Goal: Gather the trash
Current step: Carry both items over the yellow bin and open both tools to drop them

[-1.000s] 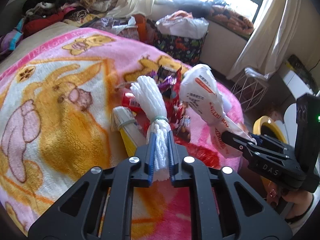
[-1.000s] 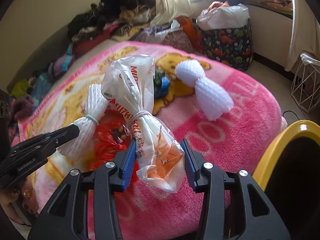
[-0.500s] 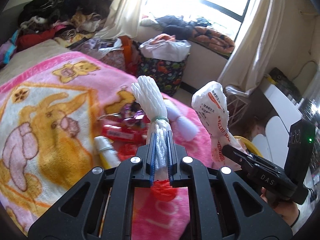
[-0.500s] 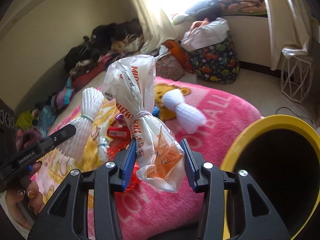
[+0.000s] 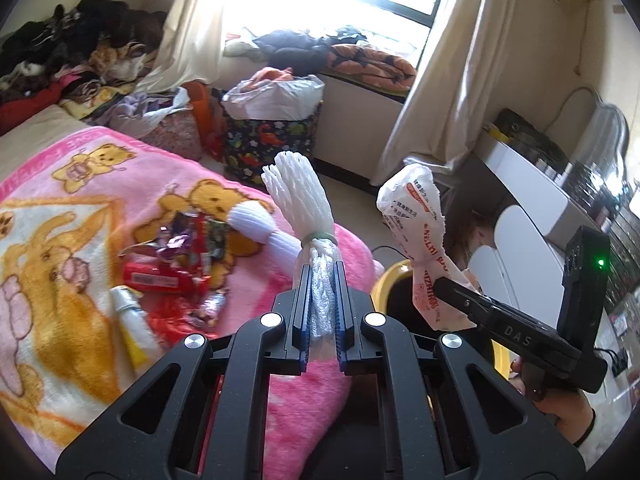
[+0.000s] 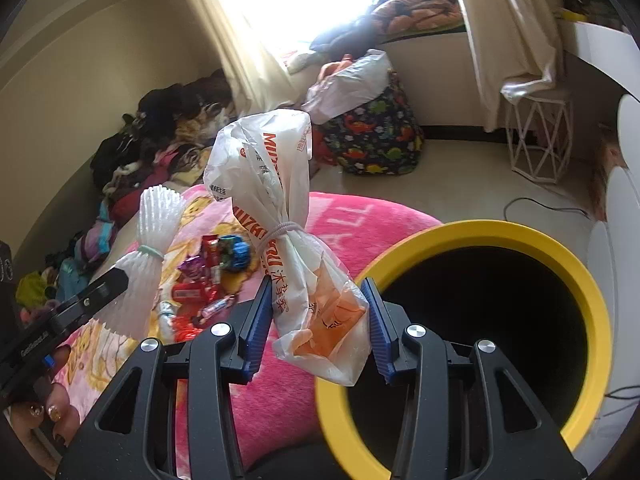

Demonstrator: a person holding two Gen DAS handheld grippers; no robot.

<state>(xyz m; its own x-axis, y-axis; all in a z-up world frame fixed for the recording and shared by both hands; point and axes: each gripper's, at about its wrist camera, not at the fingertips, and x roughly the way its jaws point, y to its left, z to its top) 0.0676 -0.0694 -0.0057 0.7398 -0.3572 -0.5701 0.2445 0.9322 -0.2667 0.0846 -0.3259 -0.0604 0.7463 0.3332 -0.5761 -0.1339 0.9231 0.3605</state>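
My left gripper [image 5: 320,312] is shut on a white foam net bundle [image 5: 300,200] tied with a green band, held upright above the bed edge. My right gripper [image 6: 316,320] is shut on a tied white plastic bag [image 6: 276,184] with orange print, held by the rim of a yellow bin [image 6: 520,236] with a black inside. The bag [image 5: 416,232] and the right gripper [image 5: 452,292] also show in the left wrist view, above the bin's rim [image 5: 390,276]. Candy wrappers [image 5: 176,252], a red pack [image 5: 156,278] and a second foam net [image 5: 256,222] lie on the pink blanket [image 5: 52,264].
A white tube [image 5: 128,320] lies on the blanket. A dinosaur-print bin [image 5: 272,144] with a white bag stands by the window. Clothes [image 5: 72,56] are heaped at the back left. A white wire stool [image 6: 536,136] stands on the floor. A white desk [image 5: 528,184] is at right.
Both grippers have swung right off the bed with their loads. The yellow bin has come into full view under the right gripper. The trash pile now lies to the left.
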